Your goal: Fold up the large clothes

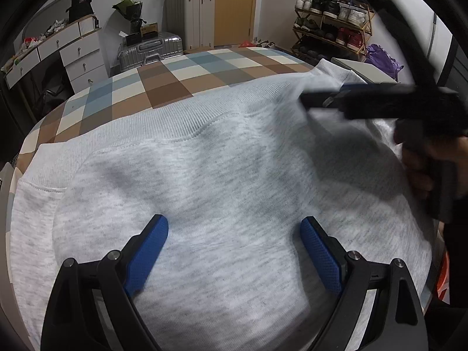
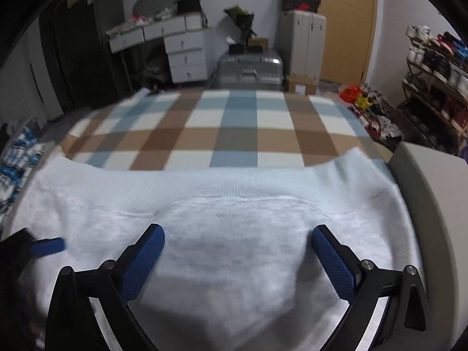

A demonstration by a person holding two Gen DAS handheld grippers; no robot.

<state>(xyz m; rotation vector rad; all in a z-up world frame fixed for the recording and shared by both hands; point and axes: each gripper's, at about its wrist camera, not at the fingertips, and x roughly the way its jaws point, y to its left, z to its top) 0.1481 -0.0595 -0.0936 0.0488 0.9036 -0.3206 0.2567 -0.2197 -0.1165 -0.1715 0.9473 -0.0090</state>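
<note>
A light grey sweatshirt (image 1: 222, 175) lies spread flat on a checked bedspread (image 1: 175, 82), its ribbed hem toward the far side. My left gripper (image 1: 234, 228) hovers over the cloth with its blue pads wide apart and nothing between them. My right gripper (image 2: 237, 235) is also open above the same sweatshirt (image 2: 234, 234), empty. In the left wrist view the right gripper (image 1: 351, 102) shows blurred at the upper right, held by a hand (image 1: 418, 163). A blue fingertip of the left gripper (image 2: 48, 246) shows at the left edge of the right wrist view.
Beyond the bed stand white drawers (image 1: 76, 58), silver and beige suitcases (image 2: 251, 67), a wooden door (image 2: 345, 23) and a shoe rack (image 1: 330, 26). A grey padded bed edge (image 2: 424, 193) runs along the right. Clutter lies on the floor (image 2: 365, 102).
</note>
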